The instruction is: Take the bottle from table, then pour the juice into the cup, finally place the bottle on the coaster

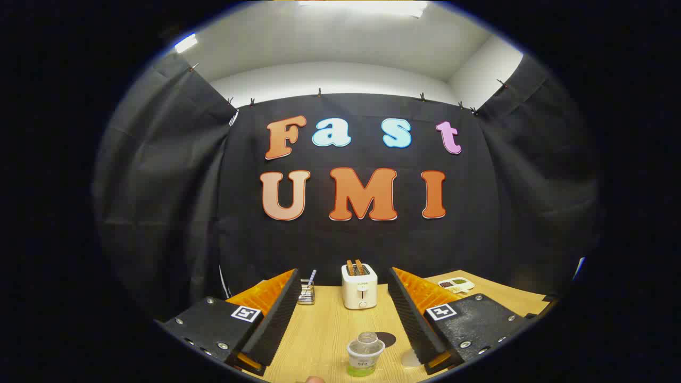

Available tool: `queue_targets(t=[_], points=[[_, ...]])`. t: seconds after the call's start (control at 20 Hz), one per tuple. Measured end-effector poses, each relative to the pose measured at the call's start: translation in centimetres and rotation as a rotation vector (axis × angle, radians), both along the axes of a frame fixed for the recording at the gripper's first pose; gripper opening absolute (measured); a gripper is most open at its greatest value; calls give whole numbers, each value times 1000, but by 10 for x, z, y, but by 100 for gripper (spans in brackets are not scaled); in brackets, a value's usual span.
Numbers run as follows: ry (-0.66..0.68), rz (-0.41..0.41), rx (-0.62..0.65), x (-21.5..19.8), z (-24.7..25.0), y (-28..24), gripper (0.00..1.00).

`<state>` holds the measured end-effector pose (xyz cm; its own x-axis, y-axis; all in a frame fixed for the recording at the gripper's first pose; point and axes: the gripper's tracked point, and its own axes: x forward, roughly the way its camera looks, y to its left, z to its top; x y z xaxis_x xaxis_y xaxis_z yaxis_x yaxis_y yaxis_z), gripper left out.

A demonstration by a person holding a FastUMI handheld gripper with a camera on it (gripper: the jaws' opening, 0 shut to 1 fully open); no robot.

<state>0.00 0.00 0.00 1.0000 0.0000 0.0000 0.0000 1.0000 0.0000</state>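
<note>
In the gripper view, the gripper (340, 306) hovers with its fingers spread wide and grasping nothing, the bottle (365, 354) standing upright between them near the wooden table's (324, 330) front edge, just ahead of a dark coaster (387, 339), a toaster (359, 285) by the far edge.

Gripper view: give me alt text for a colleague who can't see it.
The gripper hangs open above a wooden table, its jaws spread wide on either side of a capless bottle with green liquid at its base. Beyond stand a white toaster, a small holder and a tray.
</note>
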Motion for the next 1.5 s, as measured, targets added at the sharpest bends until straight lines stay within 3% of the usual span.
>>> queue_targets(t=[0.95, 1.5], points=[[58, -13, -20, 7, -31, -9, 97], [203, -68, -6, 13, -110, -36, 97]])
